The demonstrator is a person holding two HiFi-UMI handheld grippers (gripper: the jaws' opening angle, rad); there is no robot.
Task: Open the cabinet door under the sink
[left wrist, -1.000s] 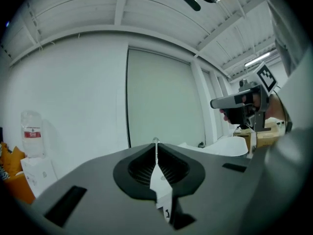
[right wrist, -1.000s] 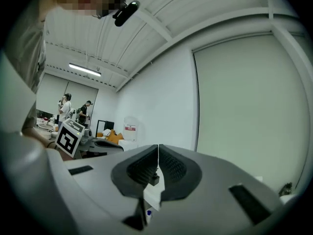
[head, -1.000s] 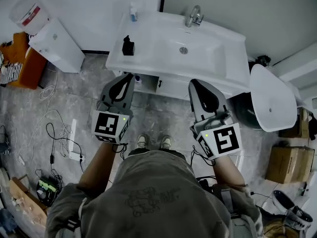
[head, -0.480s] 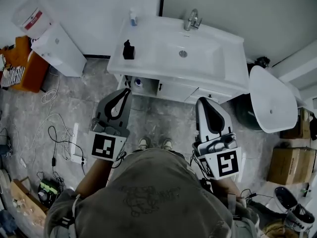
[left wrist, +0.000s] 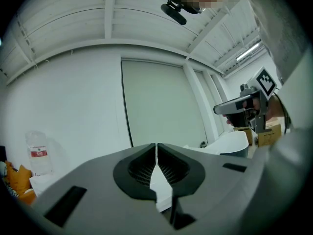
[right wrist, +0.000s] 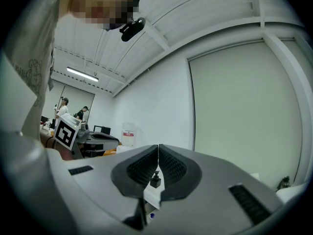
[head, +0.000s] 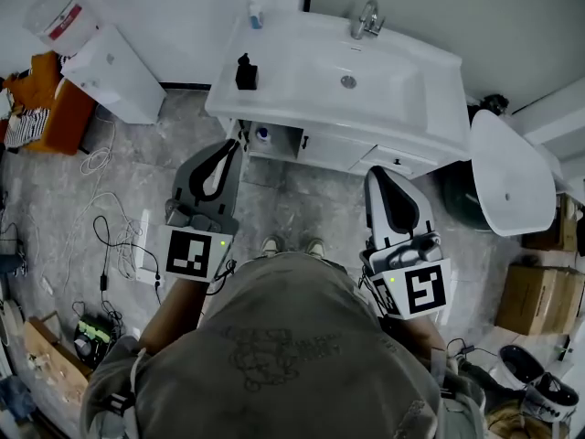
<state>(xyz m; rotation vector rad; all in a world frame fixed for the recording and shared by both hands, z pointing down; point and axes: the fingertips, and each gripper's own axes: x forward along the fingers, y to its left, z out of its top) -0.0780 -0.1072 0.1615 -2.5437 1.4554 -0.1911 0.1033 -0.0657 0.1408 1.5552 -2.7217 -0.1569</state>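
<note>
The white sink vanity point(head: 302, 71) stands ahead of me in the head view. Under it, the cabinet front point(head: 343, 151) carries small dark handles point(head: 303, 142). At its left end a dark open compartment point(head: 274, 138) shows a blue-capped bottle point(head: 263, 135). My left gripper point(head: 230, 149) is shut and empty, its tip just short of that left end. The right gripper point(head: 379, 174) is shut and empty too, just in front of the cabinet's right part. In the left gripper view the left gripper point(left wrist: 156, 147) has its jaws touching. In the right gripper view the right gripper point(right wrist: 158, 148) is shut as well.
On the counter stand a black soap dispenser point(head: 245, 71), a faucet point(head: 367, 21) and a small bottle point(head: 256, 12). A white box point(head: 114, 67) stands at left, a round white basin point(head: 512, 181) at right. Cables and a power strip point(head: 139, 245) lie on the floor.
Both grippers have drawn back a little from the cabinet towards my body, and the right one has turned straighter. Both stay shut. The head view has shifted slightly.
</note>
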